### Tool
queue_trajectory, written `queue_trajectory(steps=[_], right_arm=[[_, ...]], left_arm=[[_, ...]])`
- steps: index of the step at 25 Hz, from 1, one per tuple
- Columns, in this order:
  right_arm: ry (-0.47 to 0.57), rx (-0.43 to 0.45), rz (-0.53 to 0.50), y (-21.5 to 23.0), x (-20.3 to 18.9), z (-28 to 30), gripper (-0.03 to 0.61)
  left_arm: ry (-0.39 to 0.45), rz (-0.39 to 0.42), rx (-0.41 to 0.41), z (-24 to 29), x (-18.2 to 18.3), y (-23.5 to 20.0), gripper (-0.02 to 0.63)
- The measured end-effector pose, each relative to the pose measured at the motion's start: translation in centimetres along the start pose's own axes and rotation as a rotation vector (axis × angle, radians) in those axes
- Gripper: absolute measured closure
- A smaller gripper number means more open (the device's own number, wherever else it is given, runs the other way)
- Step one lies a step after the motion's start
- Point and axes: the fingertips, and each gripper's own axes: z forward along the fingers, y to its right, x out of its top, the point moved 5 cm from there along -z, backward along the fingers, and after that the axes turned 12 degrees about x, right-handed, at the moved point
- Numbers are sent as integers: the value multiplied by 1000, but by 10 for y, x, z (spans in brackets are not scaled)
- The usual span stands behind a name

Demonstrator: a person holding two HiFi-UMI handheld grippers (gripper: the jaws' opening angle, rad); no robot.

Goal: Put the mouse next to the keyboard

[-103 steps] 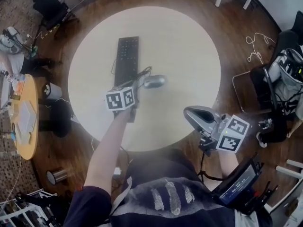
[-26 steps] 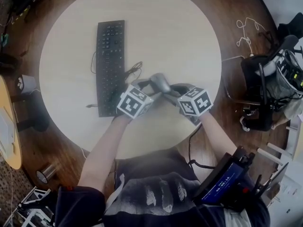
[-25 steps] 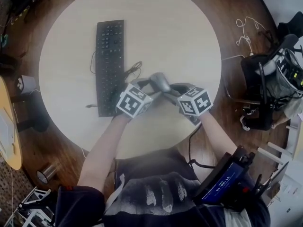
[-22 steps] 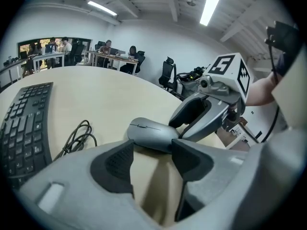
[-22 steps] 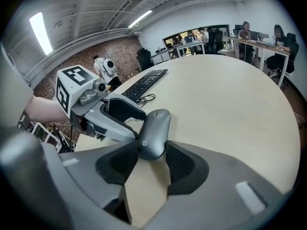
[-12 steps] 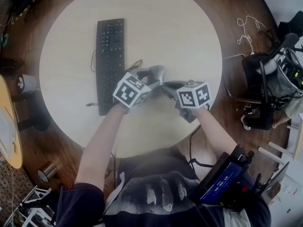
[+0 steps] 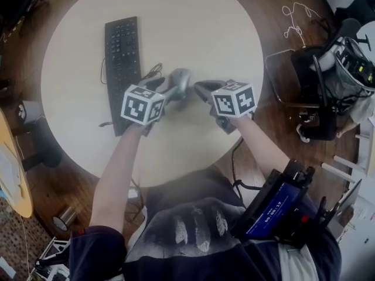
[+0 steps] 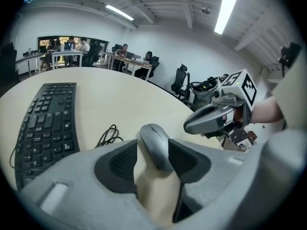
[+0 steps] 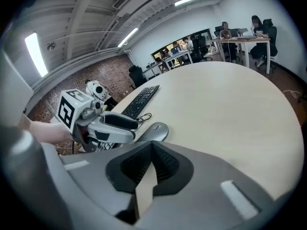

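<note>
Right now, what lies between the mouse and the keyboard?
A loose coil of black cable lies on the table between the mouse and the keyboard, clearest in the left gripper view.

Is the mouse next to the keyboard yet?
Not yet. Done: the left gripper has just closed its fingers on the mouse. In hand: the mouse, held apart from the keyboard. The right gripper has just shut, empty. Still to do: move it beside the keyboard and let go.

The round, pale table (image 7: 199, 22) carries a black keyboard (image 7: 120, 63) at its left, a coiled cable (image 7: 153, 71) just beside it.
</note>
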Motion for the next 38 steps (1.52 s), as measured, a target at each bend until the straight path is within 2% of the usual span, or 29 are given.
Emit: queue_trajectory(steps=[3,10,11,12,13,15,19,28,34,38], right_arm=[[80,77,6,-6,13,-20,578],[210,186,-65,-38,37,-57,578],[229,207,-76,-45,39,-65,578],[248,229,-88,-53,41,-74,578],[269,253,-98,-60,42,-82,578],[315,305,-108,-74,42,-100,578],[403,393,-109,-97,37,-131,578],[451,445,-208,-146,34,-145,578],[490,461,-304,-198,41,-158,578],[502,450,-294,-228,28,-148,578]], left_arm=[[56,-2,48,-14,12,6,405],[269,15,174,-77,59,12,411],[302,27,190,-90,66,15,440],[336,43,203,-103,73,20,506],[368,60,211,-116,77,25,614],[409,96,229,-141,81,36,614],[450,144,298,-191,68,57,614],[502,88,393,-274,16,63,614],[579,103,384,-305,8,64,614],[623,116,377,-333,-10,59,614]])
